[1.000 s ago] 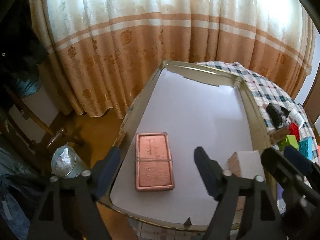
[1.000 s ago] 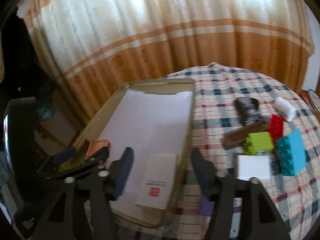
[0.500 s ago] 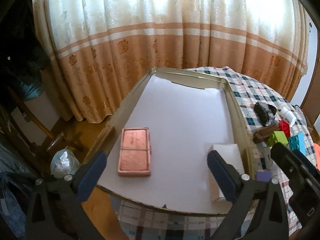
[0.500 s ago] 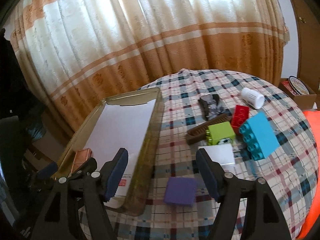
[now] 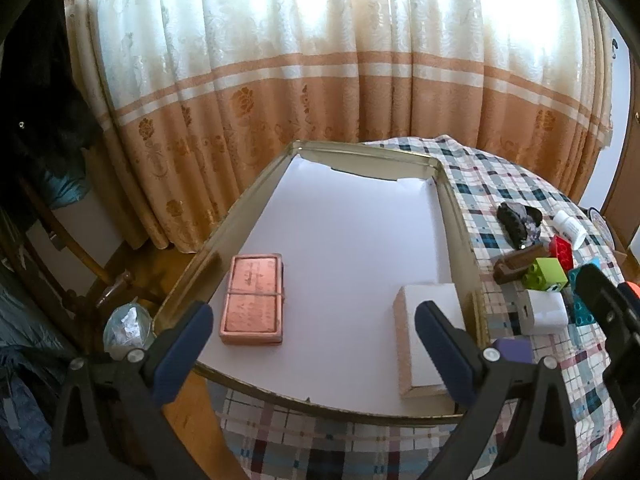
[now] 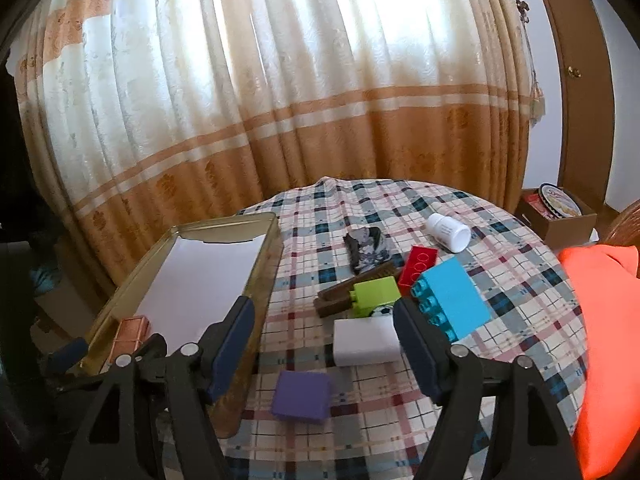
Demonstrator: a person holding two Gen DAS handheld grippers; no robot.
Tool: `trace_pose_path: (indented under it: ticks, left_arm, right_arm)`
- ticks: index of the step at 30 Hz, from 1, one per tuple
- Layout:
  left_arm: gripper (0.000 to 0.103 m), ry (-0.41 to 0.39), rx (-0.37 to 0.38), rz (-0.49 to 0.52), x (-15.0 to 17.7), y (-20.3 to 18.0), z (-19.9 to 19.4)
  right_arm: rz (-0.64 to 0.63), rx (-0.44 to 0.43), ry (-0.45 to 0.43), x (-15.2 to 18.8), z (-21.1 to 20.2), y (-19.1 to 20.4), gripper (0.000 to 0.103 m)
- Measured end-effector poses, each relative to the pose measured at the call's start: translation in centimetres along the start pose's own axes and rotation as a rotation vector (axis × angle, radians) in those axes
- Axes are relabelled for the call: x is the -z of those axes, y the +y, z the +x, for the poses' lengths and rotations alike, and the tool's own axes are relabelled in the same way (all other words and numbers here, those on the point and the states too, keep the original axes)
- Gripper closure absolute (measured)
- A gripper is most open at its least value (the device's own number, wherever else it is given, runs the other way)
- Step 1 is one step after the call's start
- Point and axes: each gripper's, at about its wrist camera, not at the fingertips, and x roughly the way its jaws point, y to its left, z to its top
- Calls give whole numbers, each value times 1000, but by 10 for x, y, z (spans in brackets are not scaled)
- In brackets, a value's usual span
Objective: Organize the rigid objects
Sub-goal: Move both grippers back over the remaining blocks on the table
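Note:
A gold tray [image 5: 448,200] lined with white paper holds a copper-pink box [image 5: 253,298] at its near left and a white box [image 5: 428,332] at its near right. My left gripper [image 5: 312,344] is open and empty above the tray's near edge. My right gripper [image 6: 324,340] is open and empty above the plaid table, over a white block [image 6: 366,341] and a purple block [image 6: 302,396]. Beyond lie a green brick [image 6: 376,294], blue brick [image 6: 454,298], red brick [image 6: 418,264], brown comb [image 6: 340,292], dark rock [image 6: 368,248] and white bottle [image 6: 448,232].
The tray [image 6: 260,280] sits at the table's left edge, over a wooden floor with a chair [image 5: 80,264] and a bin [image 5: 126,326]. Curtains [image 6: 320,100] hang behind. An orange cushion [image 6: 608,340] lies at the right and a cardboard box [image 6: 560,216] beyond it.
Both grippers have pulled back and up from the tray. The right gripper has swung right from the white box to over the loose blocks. The left gripper's jaws have opened wider.

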Motion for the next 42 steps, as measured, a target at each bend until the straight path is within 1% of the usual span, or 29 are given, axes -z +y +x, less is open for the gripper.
trace_pose_path:
  ticks: [6,11,15,20,24,29,33,42]
  left_arm:
    - [1,-5,4,17,2,-8,-7]
    - [1,3,17,20,2,-12,-10]
    - [1,12,38,28,1,-17,-13]
    - [1,11,41,54,2,-25,-17]
    - [1,23,64,48,2,-28,-21]
    - [1,18,71,54,7,-34,-27]
    - [1,35,103,41,11,-37,-29]
    - [1,41,122,67,19,-52,-35]
  right_arm:
    - [7,12,18,3,-1,-7,25]
    - [36,10,37,4,-3,-15,25]
    - [53,14,33,2,-7,-21,25]
    - [64,17,34,2,-11,-28,25]
    - [77,18,34,2,-14,-33,25]
    - [86,21,22,2,-20,-40,25]
    - [100,30,22,5,-24,-49,25]
    - [154,62,26,12,-30,-81,25]
